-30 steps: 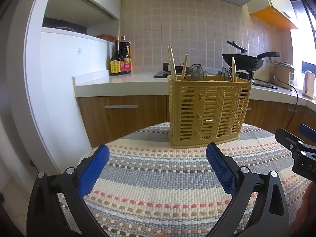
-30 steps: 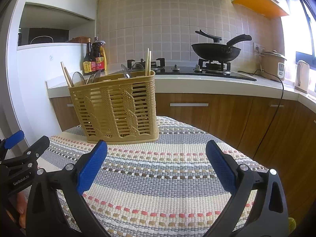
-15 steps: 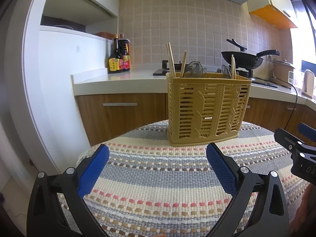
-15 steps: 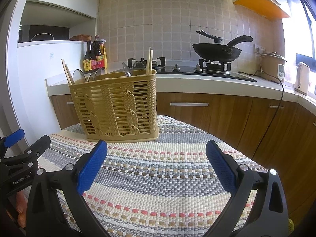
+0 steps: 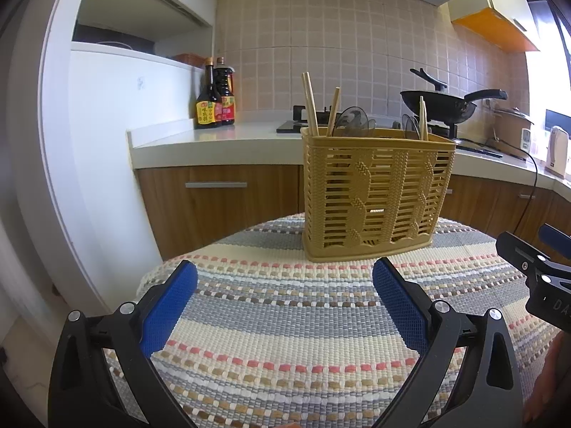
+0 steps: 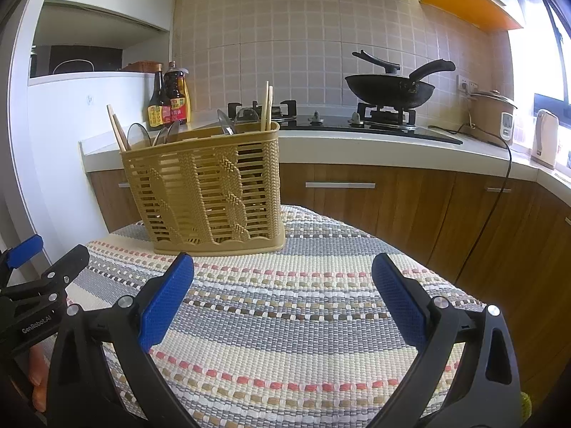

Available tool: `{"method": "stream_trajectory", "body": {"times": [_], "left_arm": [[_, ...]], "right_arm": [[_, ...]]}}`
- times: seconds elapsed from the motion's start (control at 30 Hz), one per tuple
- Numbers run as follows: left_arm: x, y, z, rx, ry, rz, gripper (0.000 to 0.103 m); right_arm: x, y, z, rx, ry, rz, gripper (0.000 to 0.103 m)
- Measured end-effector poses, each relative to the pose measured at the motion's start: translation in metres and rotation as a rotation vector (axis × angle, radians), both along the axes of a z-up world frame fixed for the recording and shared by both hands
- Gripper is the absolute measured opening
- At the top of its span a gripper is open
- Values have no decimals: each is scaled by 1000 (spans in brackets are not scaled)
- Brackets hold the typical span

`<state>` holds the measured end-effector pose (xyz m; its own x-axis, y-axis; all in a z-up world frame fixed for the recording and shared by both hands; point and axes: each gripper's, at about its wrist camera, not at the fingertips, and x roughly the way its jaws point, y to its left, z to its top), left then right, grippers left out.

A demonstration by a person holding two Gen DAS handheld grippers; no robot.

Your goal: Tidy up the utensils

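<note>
1. The left tongs (image 5: 285, 297) are gaping wide and released, with nothing between the two blue pads (image 5: 169, 306).
2. They are hovering over the striped woven mat (image 5: 285, 321) that is covering the desk, and whether they are touching it cannot be told.
3. The right tongs (image 6: 283, 297) are likewise standing wide open and released, gripping nothing, above the same mat (image 6: 285, 321).
4. Each tool is showing in the other's view: the right tongs are poking in at the right edge of the left camera (image 5: 535, 271), and the left tongs at the left edge of the right camera (image 6: 39, 278).
5. The tan slatted basket (image 5: 374, 196) is standing upright on the mat just ahead of the left tongs, slightly to their right, apart from both pads.
6. From the right tongs the basket (image 6: 207, 192) is sitting ahead and to the left, clear of the fingers.
7. Wooden chopsticks (image 5: 310, 105) are sticking up out of the left end of the basket, and another pair (image 5: 423, 117) is rising near its right end.
8. Spoon bowls (image 5: 351, 121) are peeking above the rim between the chopsticks; their handles are hidden inside.
9. Beyond the basket, a black wok (image 6: 390, 89) is sitting on the stove, and two sauce bottles (image 5: 214, 103) are standing on the kitchen counter to the left.
</note>
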<state>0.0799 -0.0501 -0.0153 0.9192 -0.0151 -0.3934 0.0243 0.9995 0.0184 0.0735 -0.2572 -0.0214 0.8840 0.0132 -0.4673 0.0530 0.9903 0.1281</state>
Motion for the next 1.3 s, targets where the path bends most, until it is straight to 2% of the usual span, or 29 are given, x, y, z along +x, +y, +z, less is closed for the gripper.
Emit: {"method": "stream_trajectory", "body": {"times": [1.3], "left_arm": [[0, -3, -1, 1, 10, -28, 95]], "right_arm": [[-1, 3, -1, 5, 6, 28, 95]]}}
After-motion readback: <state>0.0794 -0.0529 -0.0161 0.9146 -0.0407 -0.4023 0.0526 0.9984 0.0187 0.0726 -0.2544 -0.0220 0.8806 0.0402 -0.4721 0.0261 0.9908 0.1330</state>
